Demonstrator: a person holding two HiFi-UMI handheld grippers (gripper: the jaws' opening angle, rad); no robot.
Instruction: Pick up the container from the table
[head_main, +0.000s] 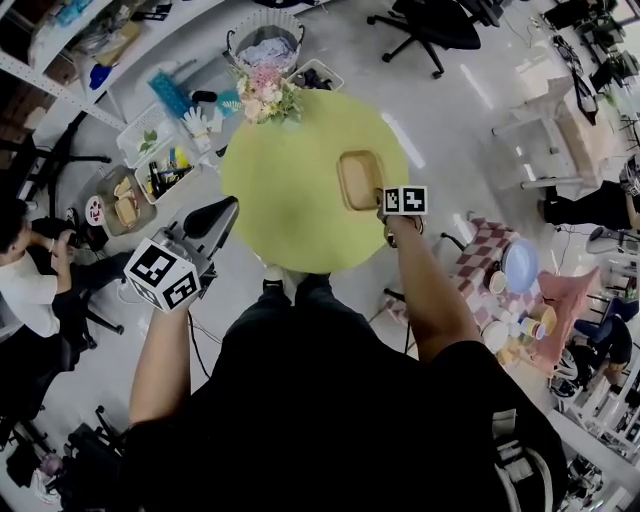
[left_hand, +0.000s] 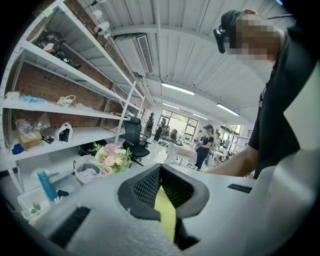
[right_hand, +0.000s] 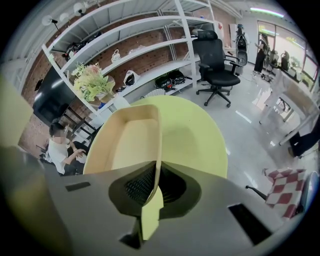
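Right gripper view: right gripper (right_hand: 156, 175) clamped on container (right_hand: 127, 145) rim, over table (right_hand: 195, 135); left gripper (left_hand: 160, 170) closed, empty. Risk: one-edge hold, container could slip.

A flower bouquet (head_main: 264, 95) stands near a wire basket (head_main: 236, 48).

Head view steeply down over table (head_main: 290, 205). Left gripper view level toward shelves (left_hand: 75, 135); right gripper view close onto same table.

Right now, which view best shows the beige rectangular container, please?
Right gripper view: the beige rectangular container looms close, wall pinched by the right gripper. Head view shows it small; left gripper view, nothing.
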